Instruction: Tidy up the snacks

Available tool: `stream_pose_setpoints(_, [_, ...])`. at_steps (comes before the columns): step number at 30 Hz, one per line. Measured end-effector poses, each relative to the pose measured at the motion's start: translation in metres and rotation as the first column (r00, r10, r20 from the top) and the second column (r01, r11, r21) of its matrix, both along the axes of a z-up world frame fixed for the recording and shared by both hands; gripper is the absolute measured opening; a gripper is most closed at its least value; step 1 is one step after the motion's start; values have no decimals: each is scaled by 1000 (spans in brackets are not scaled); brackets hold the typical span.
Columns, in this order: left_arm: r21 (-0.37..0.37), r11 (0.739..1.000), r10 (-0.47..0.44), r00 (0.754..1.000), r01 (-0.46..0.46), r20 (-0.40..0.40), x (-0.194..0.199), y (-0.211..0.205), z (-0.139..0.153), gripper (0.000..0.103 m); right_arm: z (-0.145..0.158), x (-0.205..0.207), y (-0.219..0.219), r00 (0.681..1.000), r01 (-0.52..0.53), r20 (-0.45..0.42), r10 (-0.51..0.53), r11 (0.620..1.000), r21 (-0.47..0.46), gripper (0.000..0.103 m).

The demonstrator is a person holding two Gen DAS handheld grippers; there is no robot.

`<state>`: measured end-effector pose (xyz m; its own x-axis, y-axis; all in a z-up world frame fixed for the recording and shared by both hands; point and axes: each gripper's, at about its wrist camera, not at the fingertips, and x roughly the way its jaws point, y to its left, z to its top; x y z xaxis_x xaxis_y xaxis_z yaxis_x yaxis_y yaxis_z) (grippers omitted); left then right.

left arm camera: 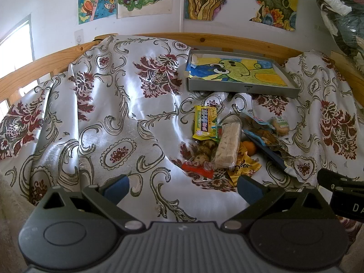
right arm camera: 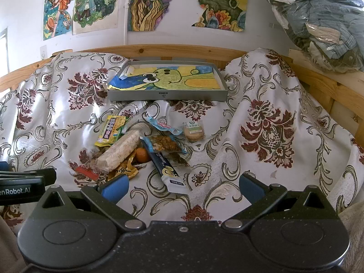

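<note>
A heap of snacks lies on a flowered cloth: a yellow packet point(left arm camera: 204, 122) point(right arm camera: 111, 130), a long pale rice-cake bar point(left arm camera: 227, 145) point(right arm camera: 119, 151), an orange point(left arm camera: 249, 147) point(right arm camera: 142, 154), a blue nut packet point(right arm camera: 162, 144), a dark blue and white stick pack point(right arm camera: 167, 170) and a round biscuit point(right arm camera: 193, 132). Behind the heap sits a grey tray point(left arm camera: 243, 89) point(right arm camera: 167, 95) lined with a green and yellow drawing. My left gripper point(left arm camera: 183, 185) is open, short of the heap and left of it. My right gripper point(right arm camera: 183, 185) is open just before the stick pack. Neither holds anything.
A wooden bed rail point(right arm camera: 182, 50) runs behind the cloth, with drawings on the wall above it. A clear bag of clothes point(right arm camera: 323, 22) sits at the upper right. The cloth rises in folds point(right arm camera: 268, 113) to the right of the snacks and at the left point(left arm camera: 102, 91).
</note>
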<state>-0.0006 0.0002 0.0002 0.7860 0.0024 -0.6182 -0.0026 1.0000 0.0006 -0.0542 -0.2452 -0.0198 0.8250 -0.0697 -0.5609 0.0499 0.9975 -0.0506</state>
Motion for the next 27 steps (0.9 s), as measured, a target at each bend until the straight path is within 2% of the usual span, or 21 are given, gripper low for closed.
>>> stream_pose_setpoints(27, [8,1000,-6,1000,6,-19,2,1,-1,103,0,0,0,1000,-2,-2,2,1000,-3,102])
